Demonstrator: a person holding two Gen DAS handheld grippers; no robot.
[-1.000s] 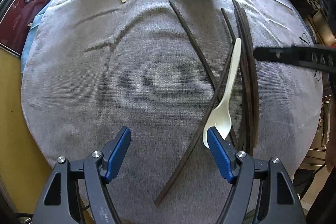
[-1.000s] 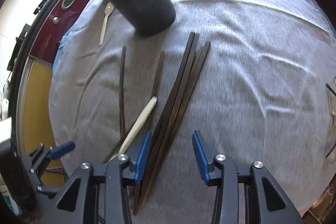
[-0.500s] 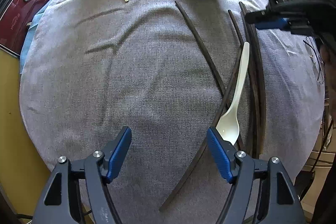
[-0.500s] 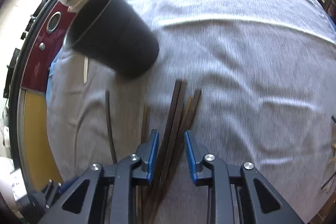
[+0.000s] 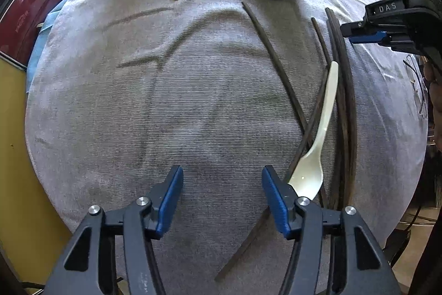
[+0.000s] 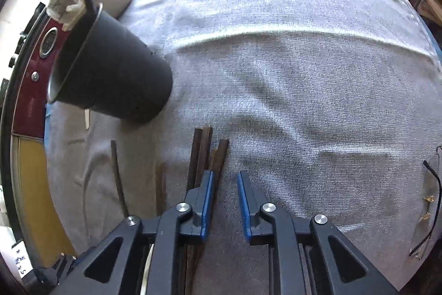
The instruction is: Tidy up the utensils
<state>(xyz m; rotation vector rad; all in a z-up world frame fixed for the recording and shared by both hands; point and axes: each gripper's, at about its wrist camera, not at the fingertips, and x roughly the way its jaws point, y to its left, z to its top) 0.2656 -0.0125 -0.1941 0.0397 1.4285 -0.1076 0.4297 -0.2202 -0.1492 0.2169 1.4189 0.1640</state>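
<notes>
Jaws parted and empty on both: left gripper (image 5: 222,199) wide, right gripper (image 6: 225,203) narrower, lettered "DAS". Dark chopsticks (image 5: 344,90) and cream spoon (image 5: 317,145) lay on grey-clothed surface (image 5: 165,101); black holder (image 6: 110,79) partly cropped; appliance script unreadable.

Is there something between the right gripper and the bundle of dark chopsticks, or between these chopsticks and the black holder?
Nothing visible blocks either. The right gripper is open directly at the far ends of the chopsticks, its left finger over them. Only bare grey cloth lies between them and the black holder, which already holds one chopstick.
</notes>
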